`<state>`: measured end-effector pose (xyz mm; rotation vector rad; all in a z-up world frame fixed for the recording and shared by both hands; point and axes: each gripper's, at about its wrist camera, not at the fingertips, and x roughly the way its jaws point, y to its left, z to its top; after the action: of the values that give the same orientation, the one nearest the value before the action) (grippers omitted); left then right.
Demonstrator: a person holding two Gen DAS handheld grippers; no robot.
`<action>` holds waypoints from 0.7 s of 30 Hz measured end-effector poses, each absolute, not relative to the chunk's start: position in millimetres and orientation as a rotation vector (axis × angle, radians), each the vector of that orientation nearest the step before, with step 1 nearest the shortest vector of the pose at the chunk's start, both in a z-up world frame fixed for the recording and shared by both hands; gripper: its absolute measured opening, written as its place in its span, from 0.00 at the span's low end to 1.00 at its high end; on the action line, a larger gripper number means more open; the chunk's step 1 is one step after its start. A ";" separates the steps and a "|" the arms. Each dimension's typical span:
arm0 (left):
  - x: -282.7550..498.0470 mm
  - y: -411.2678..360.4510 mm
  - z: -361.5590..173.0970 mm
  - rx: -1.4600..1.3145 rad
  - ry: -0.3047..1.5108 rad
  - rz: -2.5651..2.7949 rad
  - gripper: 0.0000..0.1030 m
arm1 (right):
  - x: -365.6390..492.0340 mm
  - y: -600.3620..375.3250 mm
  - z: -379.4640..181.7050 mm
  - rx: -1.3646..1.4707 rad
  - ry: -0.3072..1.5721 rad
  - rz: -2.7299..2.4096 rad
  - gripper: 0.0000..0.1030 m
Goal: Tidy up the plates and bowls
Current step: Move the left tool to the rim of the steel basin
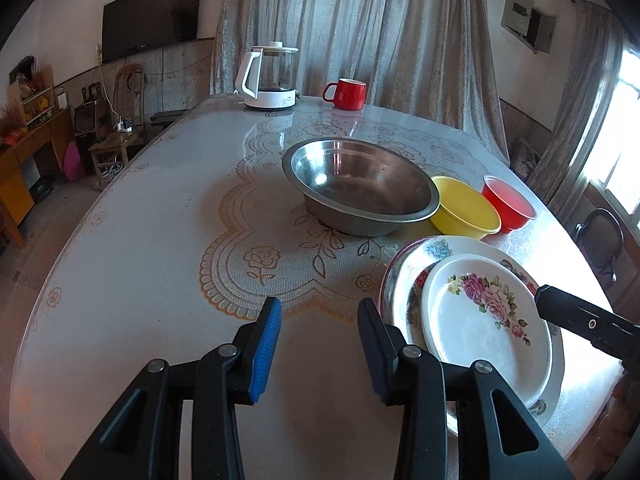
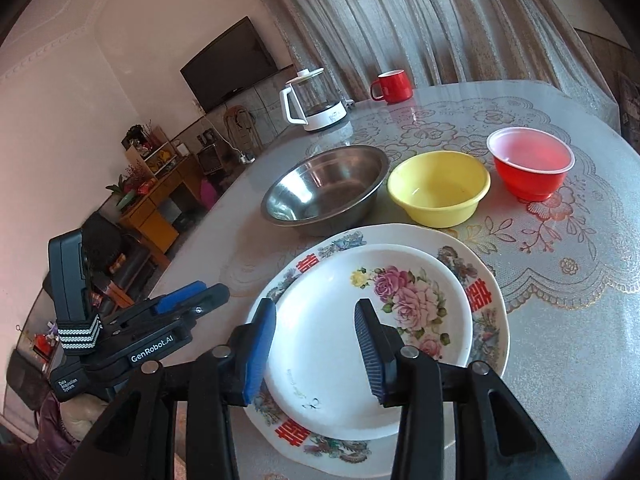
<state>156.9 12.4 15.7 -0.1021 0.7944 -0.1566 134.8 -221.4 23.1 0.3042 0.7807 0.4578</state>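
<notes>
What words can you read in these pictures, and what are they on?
"GenRobot.AI": on the left tool.
"Data Acquisition System": small, on that tool's grip end.
Red double-happiness signs "囍": on the big plate rim.
Faint writing on the small plate: unreadable.
Kettle label: too small to read.

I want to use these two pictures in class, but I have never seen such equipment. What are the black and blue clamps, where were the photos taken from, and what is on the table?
A person holds a two-finger clamp in each hand, with a camera on each. One picture looks along the left gripper, the other along the right gripper. Both are open and hold nothing. On the table a small flowered plate lies on a larger plate. Behind them stand a steel bowl, a yellow bowl, a red bowl, a kettle and a red mug.
</notes>
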 end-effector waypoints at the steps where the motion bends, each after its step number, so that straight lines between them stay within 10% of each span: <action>1: 160.0 15.5 15.7 -0.112 0.793 -0.151 0.40 | 139.7 -220.7 23.5 0.324 0.784 0.467 0.40; 16: 215.9 45.9 17.2 -0.236 0.767 -0.160 0.59 | 200.2 -208.1 27.7 0.383 0.819 0.435 0.40; 21: 243.2 56.2 21.7 -0.317 0.738 -0.196 0.82 | 218.1 -208.9 23.5 0.422 0.847 0.421 0.40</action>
<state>243.2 56.2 21.7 -0.3171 0.7379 -0.1958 218.1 -208.9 23.5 0.4218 0.8465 0.4211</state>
